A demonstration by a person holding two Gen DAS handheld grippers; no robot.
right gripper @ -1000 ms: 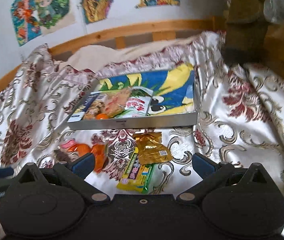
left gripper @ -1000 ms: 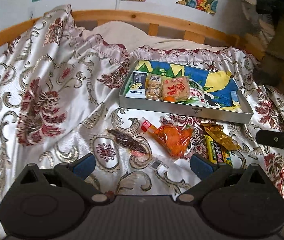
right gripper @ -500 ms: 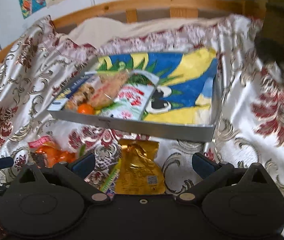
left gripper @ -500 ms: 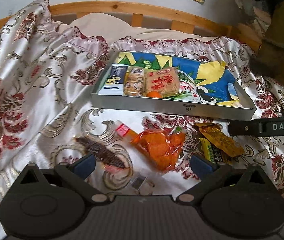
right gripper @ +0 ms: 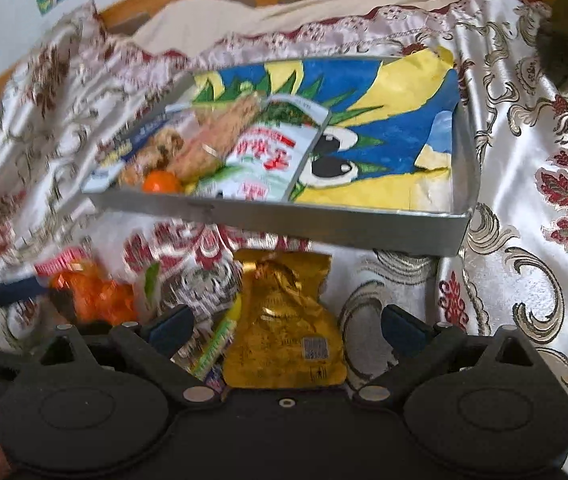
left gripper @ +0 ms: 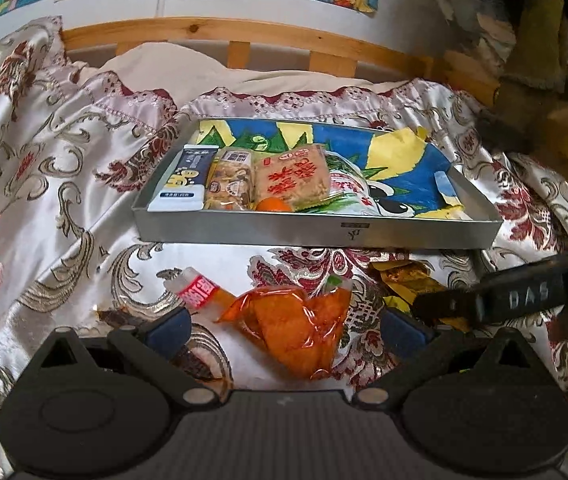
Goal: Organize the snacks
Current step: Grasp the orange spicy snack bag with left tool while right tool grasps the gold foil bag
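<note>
Two pairs of tongs, both spread apart and empty: left tongs (left gripper: 284, 326) low over the orange packet (left gripper: 296, 330) on the bed, right tongs (right gripper: 286, 326) astride the gold pouch (right gripper: 284, 328), each likely lined up for lifting into the half-filled tray (left gripper: 316, 234) just beyond

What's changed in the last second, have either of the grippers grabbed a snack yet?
No grab yet. Both grippers moved forward and down toward the loose snacks: the left gripper now straddles the orange packet, and the right gripper straddles the gold pouch. Both pairs of jaws are still wide open. The metal tray, its contents and the loose snacks on the bedspread lie as before.
</note>
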